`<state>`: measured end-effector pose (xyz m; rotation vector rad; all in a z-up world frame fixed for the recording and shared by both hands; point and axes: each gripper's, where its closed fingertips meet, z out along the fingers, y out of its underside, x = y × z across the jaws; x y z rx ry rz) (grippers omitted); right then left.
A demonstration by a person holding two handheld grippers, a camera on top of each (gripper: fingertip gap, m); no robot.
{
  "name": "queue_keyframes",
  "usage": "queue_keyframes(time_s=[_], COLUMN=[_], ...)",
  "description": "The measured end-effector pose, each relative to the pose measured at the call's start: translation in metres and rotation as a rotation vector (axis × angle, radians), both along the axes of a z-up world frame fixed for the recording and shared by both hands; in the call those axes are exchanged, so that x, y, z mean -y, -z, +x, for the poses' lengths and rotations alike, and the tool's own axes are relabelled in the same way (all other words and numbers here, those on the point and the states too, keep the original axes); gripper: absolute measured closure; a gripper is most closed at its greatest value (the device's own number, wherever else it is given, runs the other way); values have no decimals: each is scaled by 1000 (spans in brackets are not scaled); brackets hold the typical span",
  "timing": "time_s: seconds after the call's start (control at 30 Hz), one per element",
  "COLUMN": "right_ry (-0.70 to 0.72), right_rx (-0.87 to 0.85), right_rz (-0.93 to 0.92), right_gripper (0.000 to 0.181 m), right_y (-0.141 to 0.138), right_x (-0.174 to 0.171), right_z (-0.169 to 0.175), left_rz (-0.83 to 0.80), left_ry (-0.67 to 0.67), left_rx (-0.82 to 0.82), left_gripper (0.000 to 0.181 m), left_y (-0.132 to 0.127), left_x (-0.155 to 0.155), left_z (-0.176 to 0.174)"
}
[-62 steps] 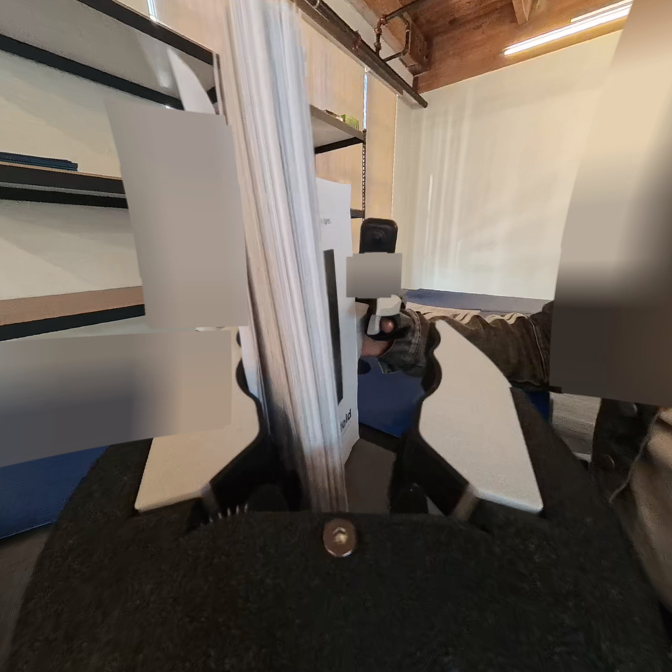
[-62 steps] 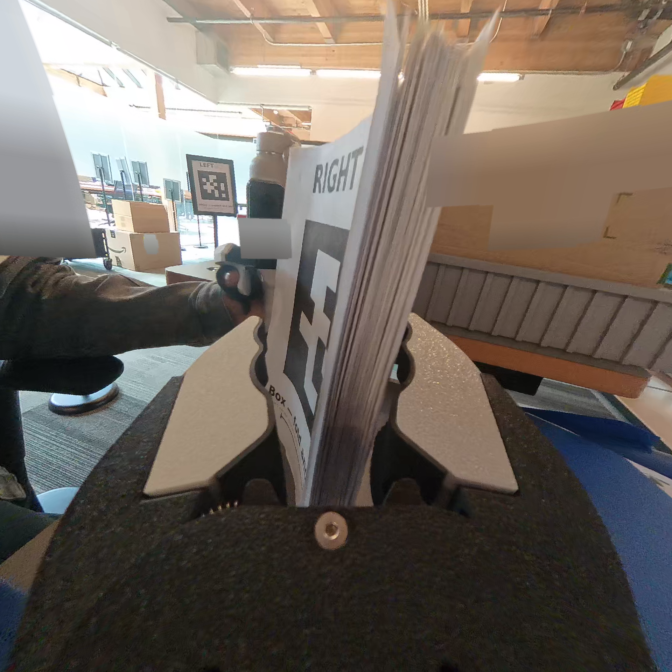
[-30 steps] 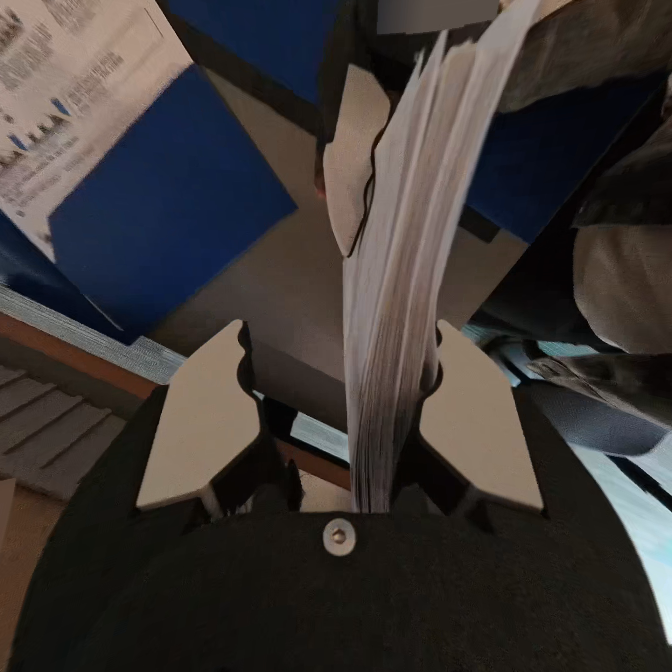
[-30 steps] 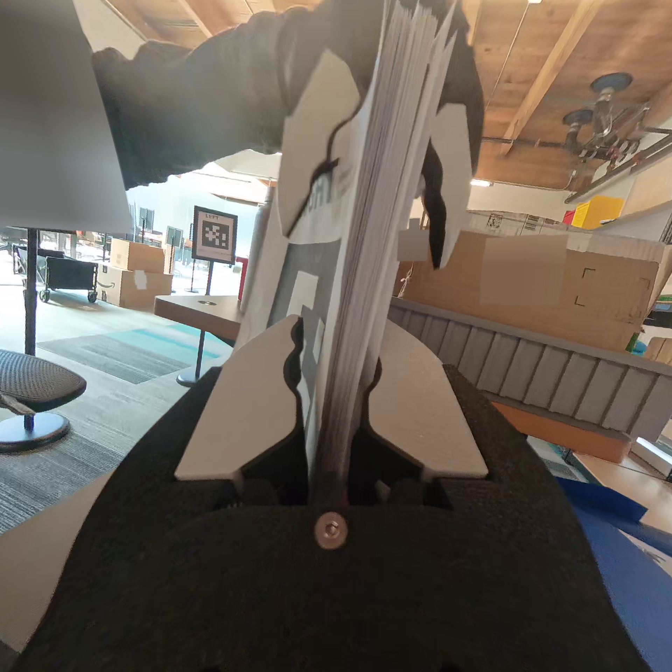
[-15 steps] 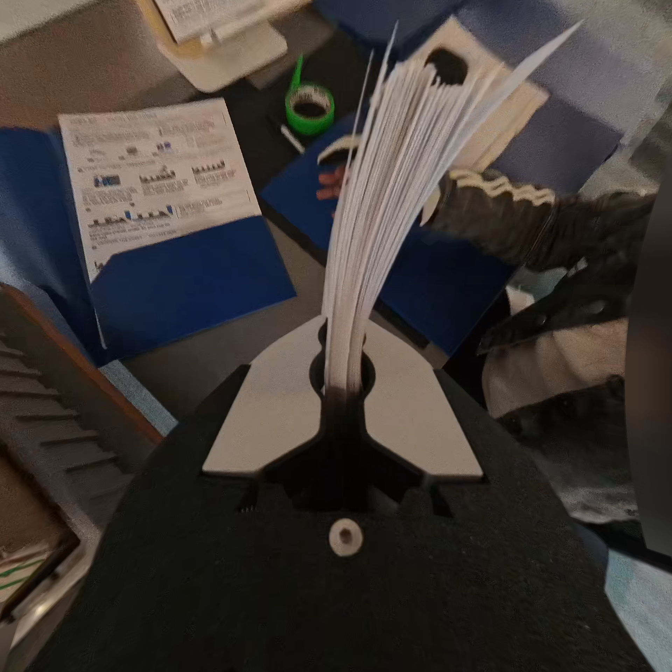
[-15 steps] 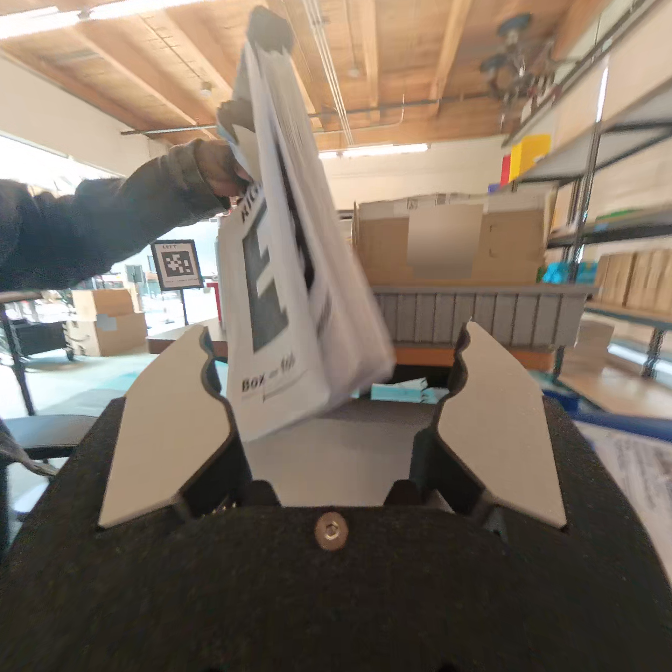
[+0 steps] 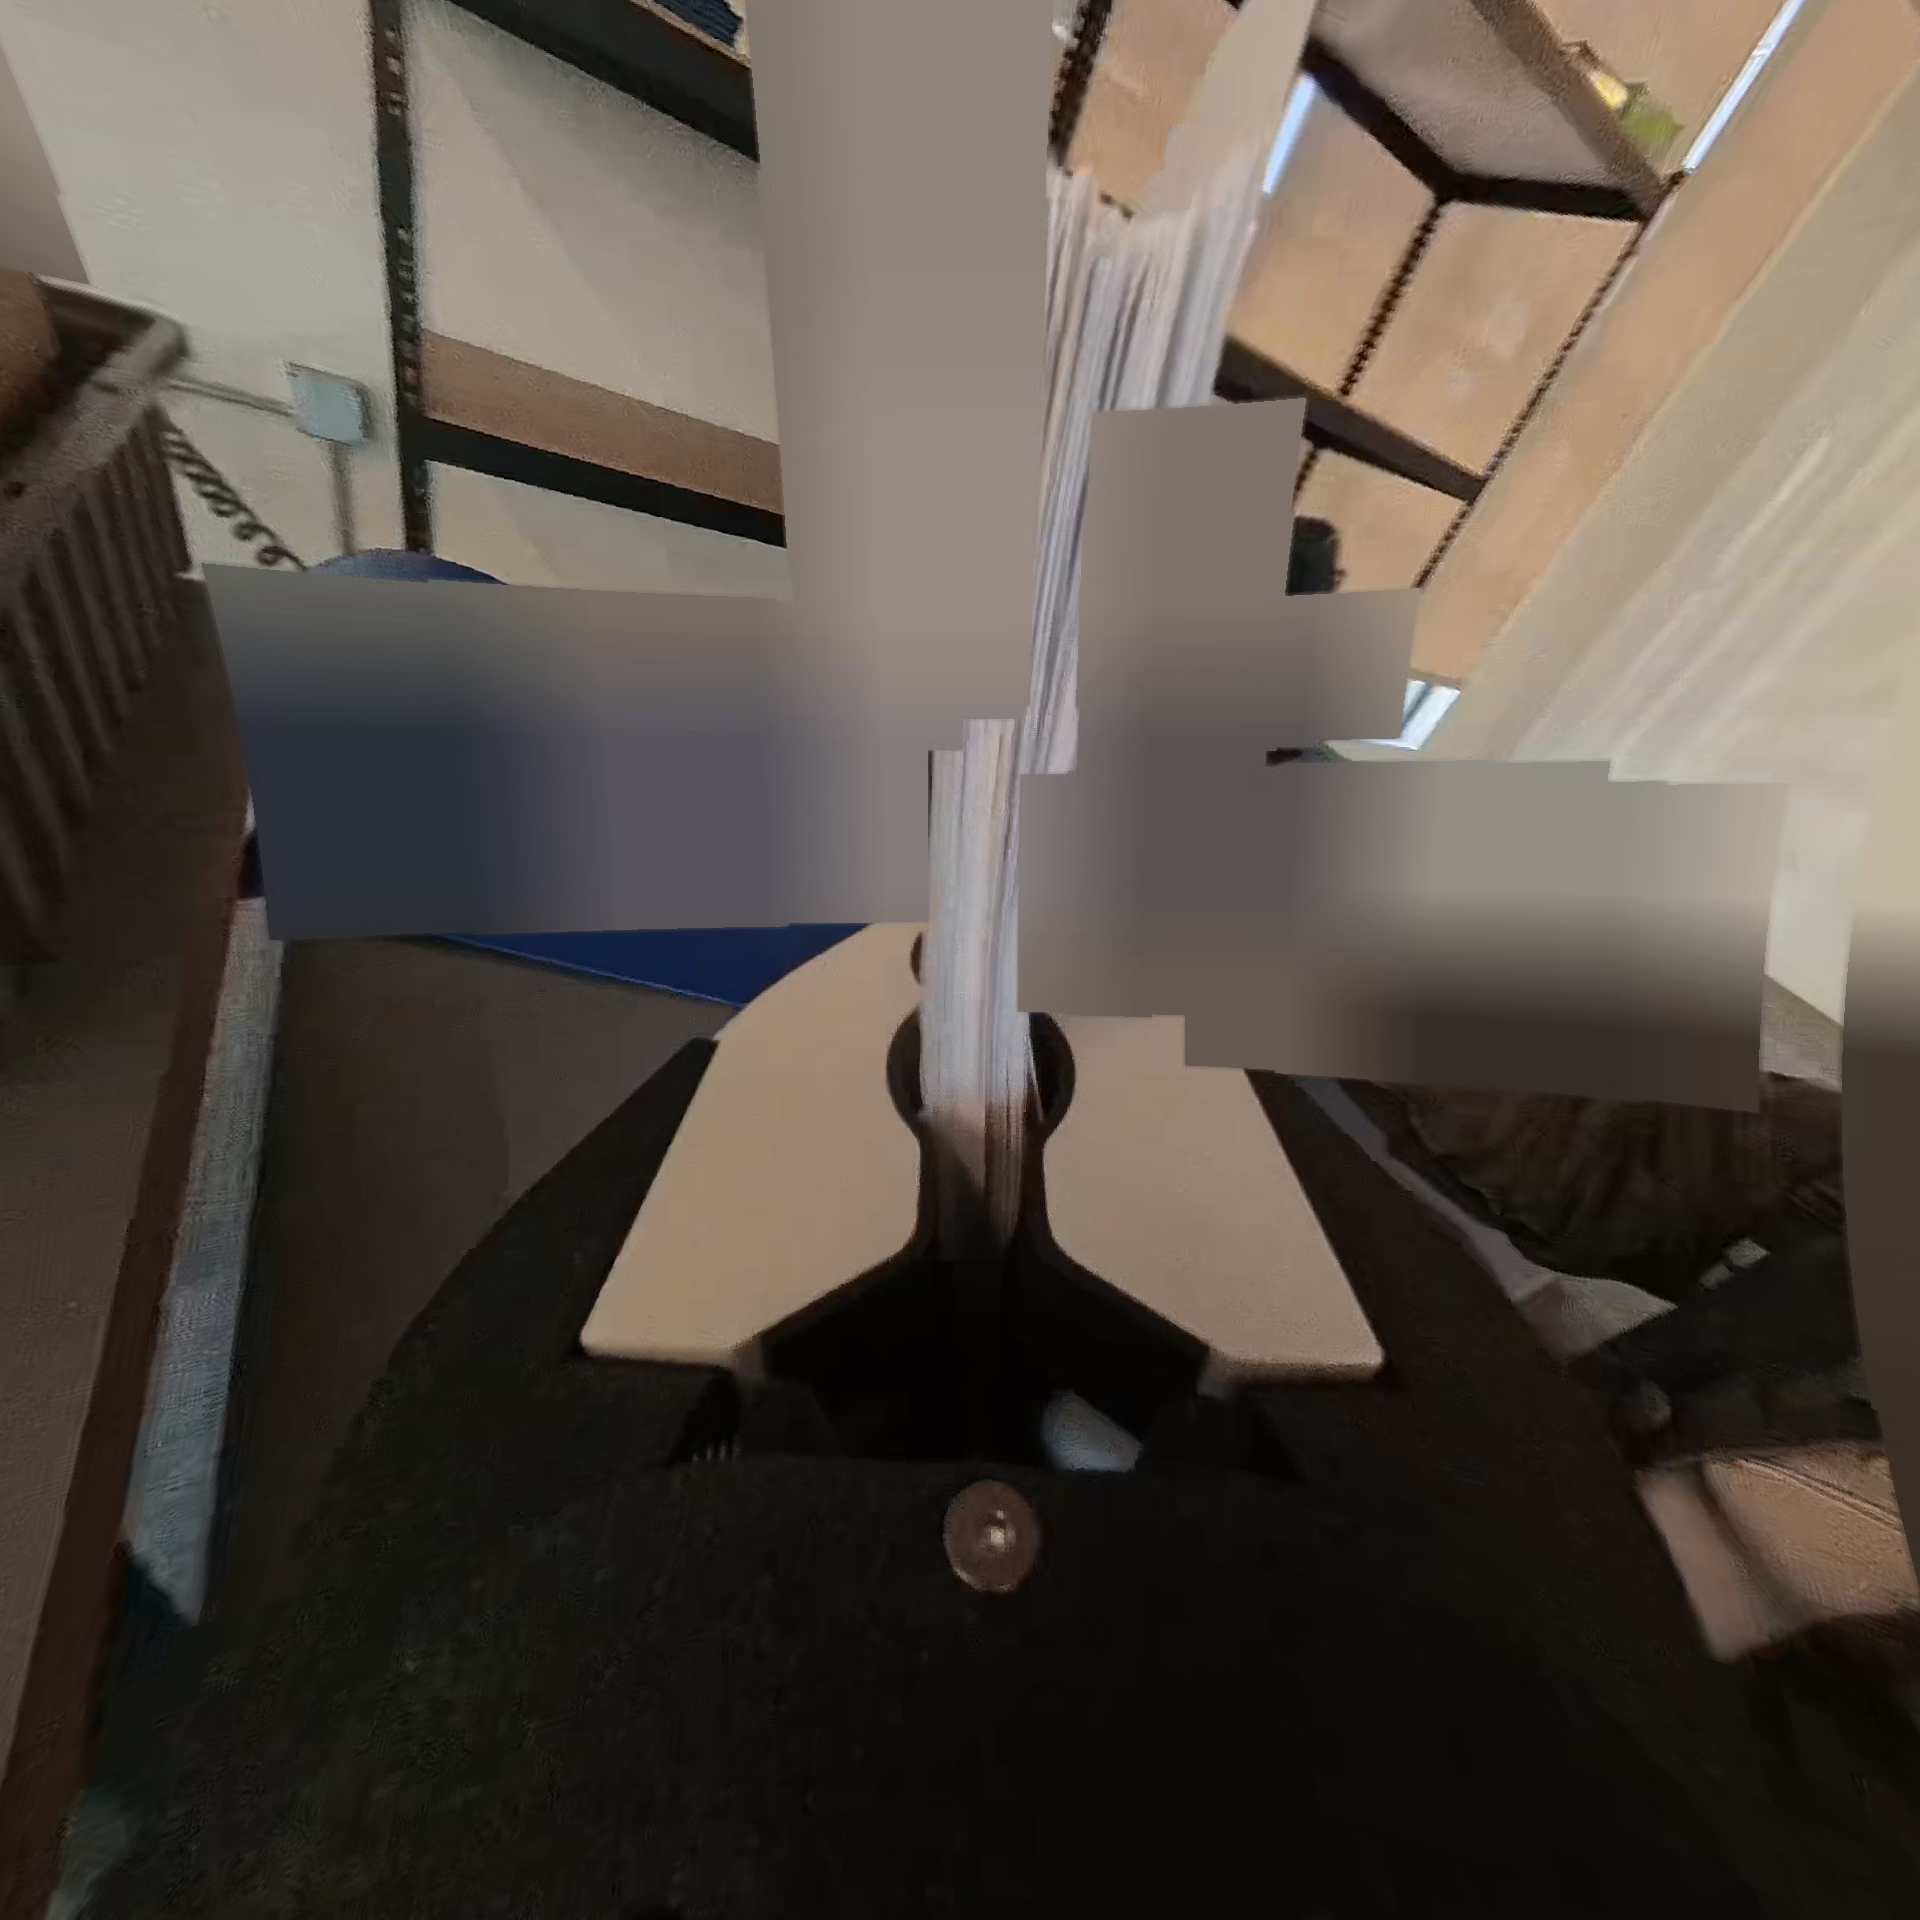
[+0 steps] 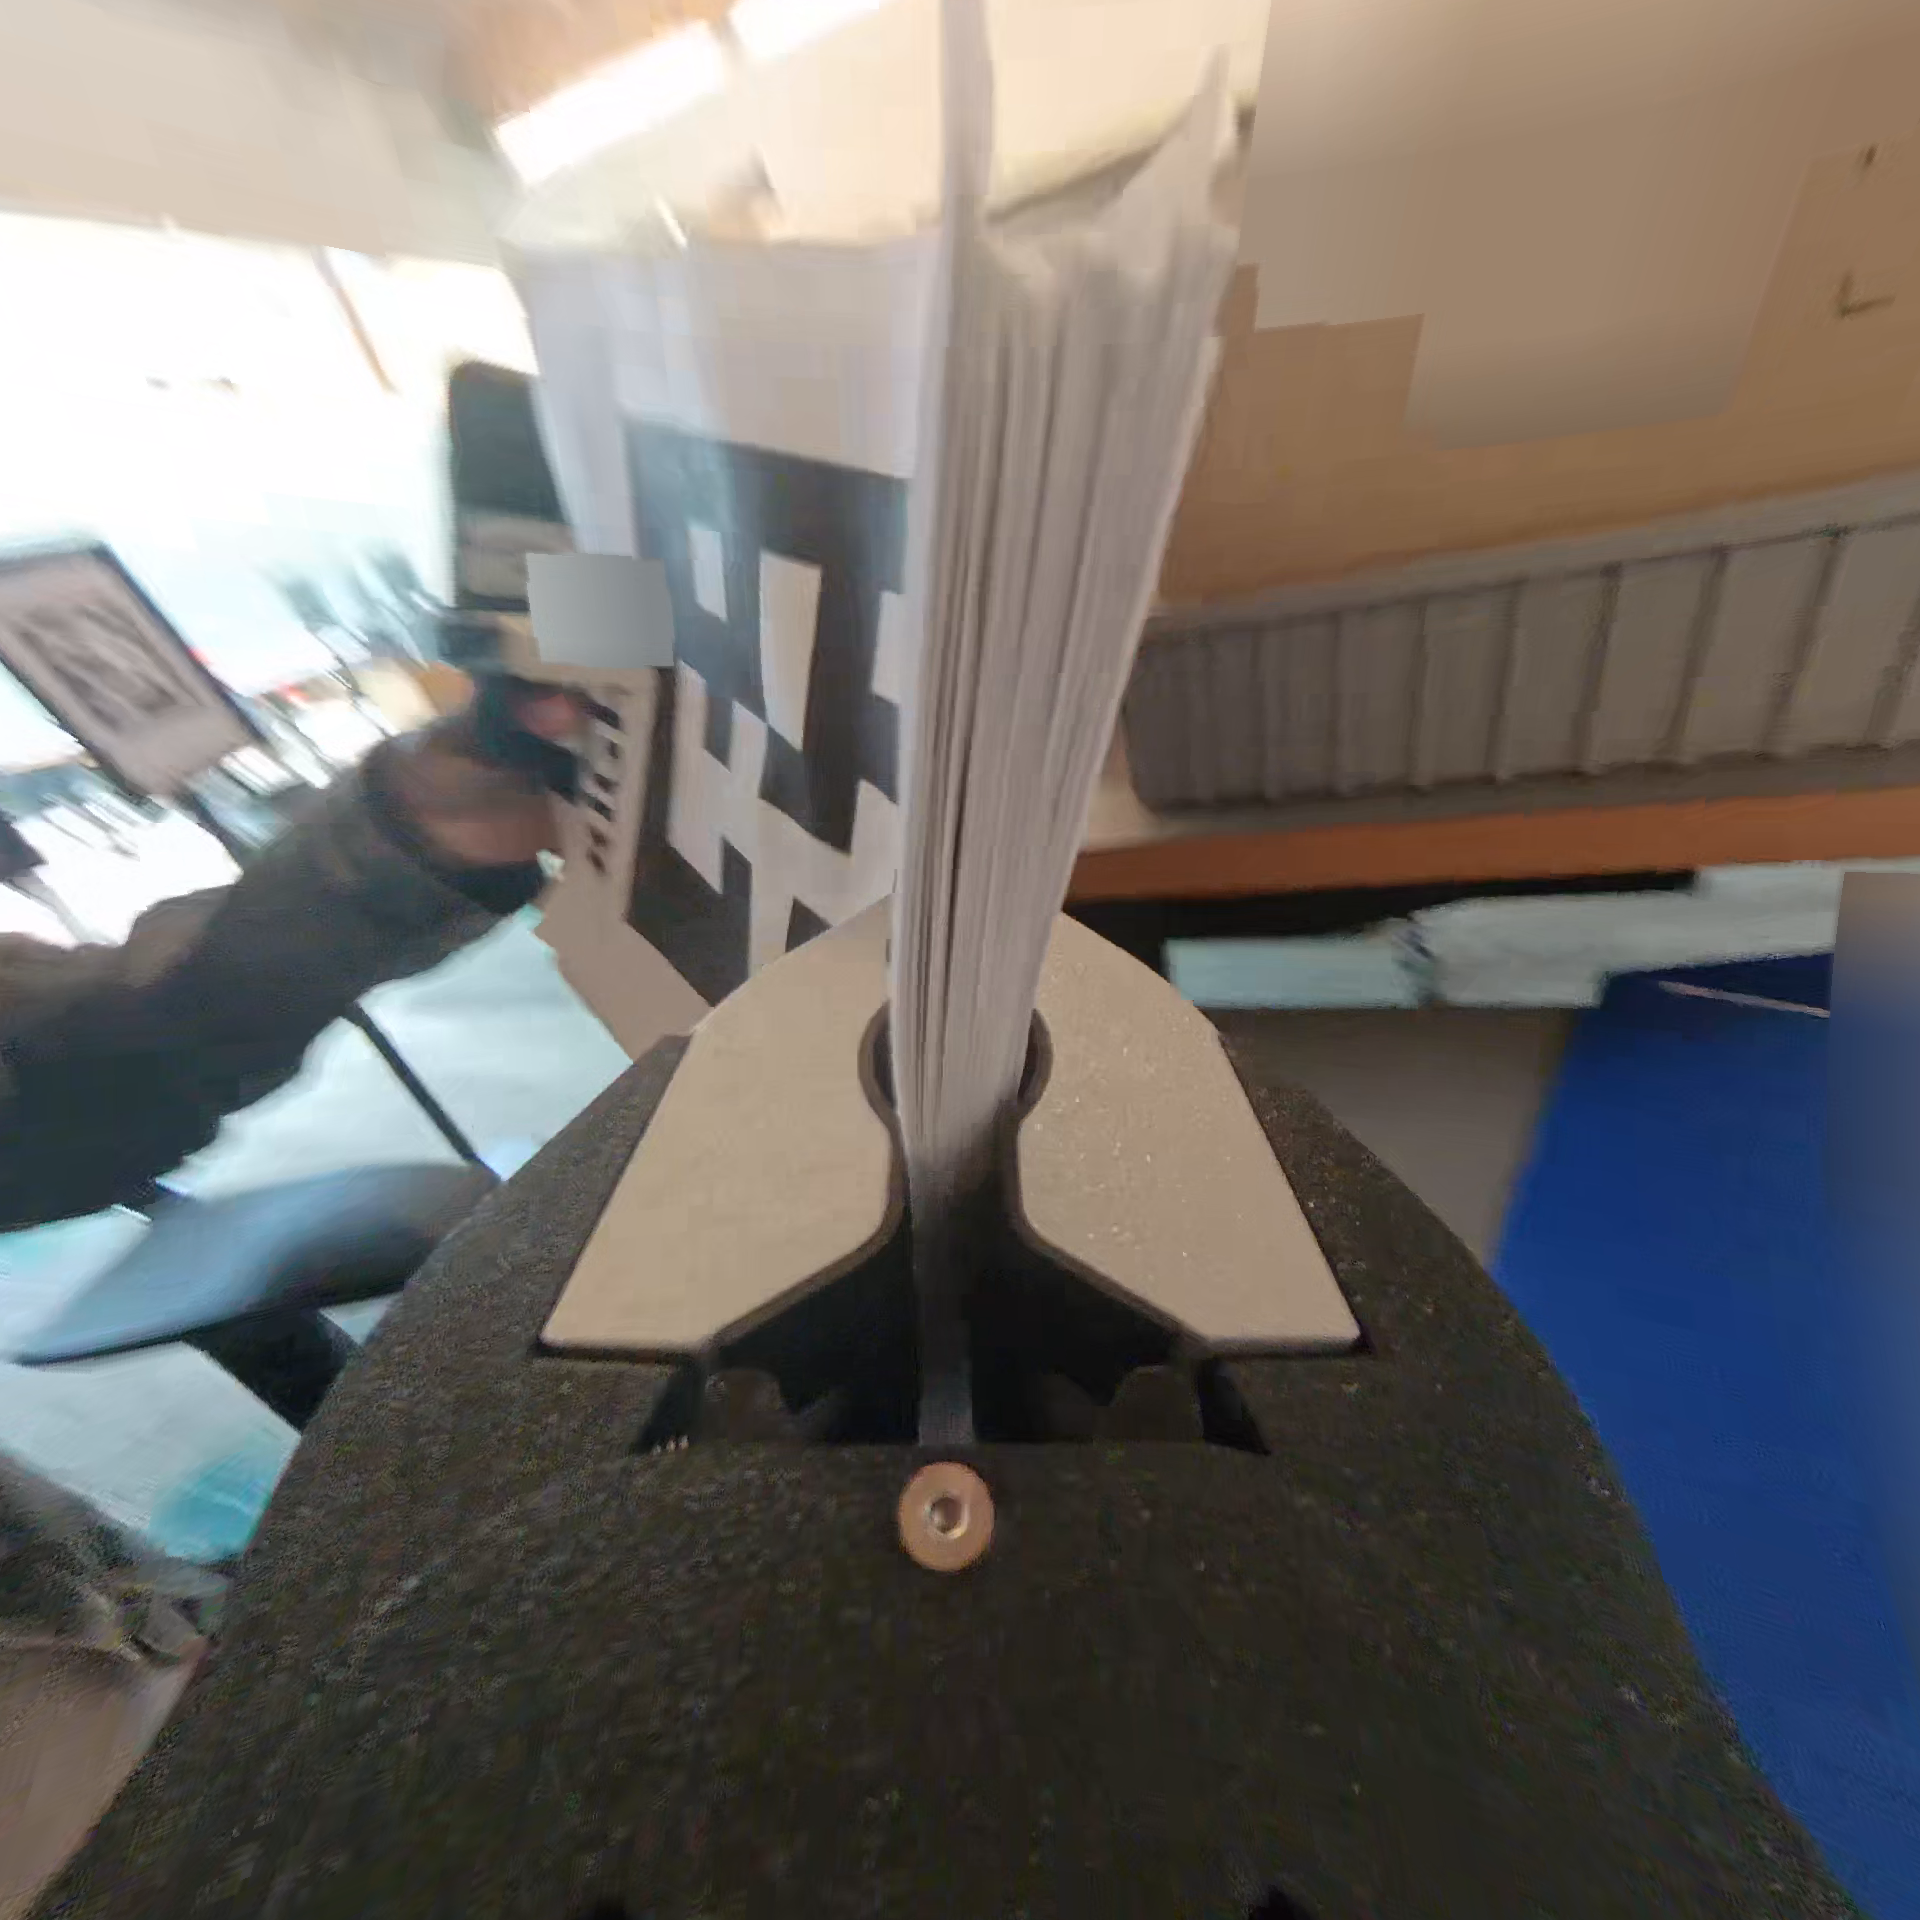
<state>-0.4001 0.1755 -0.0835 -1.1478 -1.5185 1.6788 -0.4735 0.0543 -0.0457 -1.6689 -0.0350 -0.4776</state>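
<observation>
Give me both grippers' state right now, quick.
Left gripper: closed on the stack of paper.
Right gripper: closed on the same stack of paper, at another edge.

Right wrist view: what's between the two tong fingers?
A thick stack of white paper sheets, edge-on, pinched by the right tongs. The left wrist view shows the left tongs pinching it too.

Both views show motion blur and wide-angle bending toward the edges. The left wrist view is dim and warm, its lower half sunk in shadow. The right wrist view is brighter: daylight blows out the upper left of the frame, and a ceiling light strip (image 8: 613,99) smears at top centre.
</observation>
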Motion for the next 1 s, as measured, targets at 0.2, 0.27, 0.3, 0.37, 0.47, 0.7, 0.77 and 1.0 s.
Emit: queue_keyframes(time_s=[0.2, 0.27, 0.3, 0.37, 0.47, 0.7, 0.77, 1.0], right_ry=[131, 127, 128, 111, 22, -41, -62, 7], right_rx=[-4, -36, -38, -5, -100, -188, -187, -271], right_rz=[230, 249, 263, 284, 258, 272, 266, 220], right_gripper=[170, 170, 169, 170, 152, 115, 114, 75], right_y=[25, 31, 38, 63, 76, 58, 59, 53], right_x=[11, 12, 13, 15, 29, 34, 34, 25], right_z=[-10, -7, -6, -2, 5, 5, 5, 4], left_rz=[103, 127, 135, 119, 116, 182, 215, 133], left_ry=[-308, -328, -339, -332, -218, -83, -55, 22], left_rx=[-298, -351, -373, -367, -333, -325, -311, -261], left_gripper=[168, 167, 168, 165, 122, 88, 87, 96], left_y=[33, 40, 49, 80, 120, 94, 86, 106], left_x=[9, 13, 13, 16, 14, 11, 15, 14], left_z=[10, 17, 18, 19, 32, 31, 29, 33])
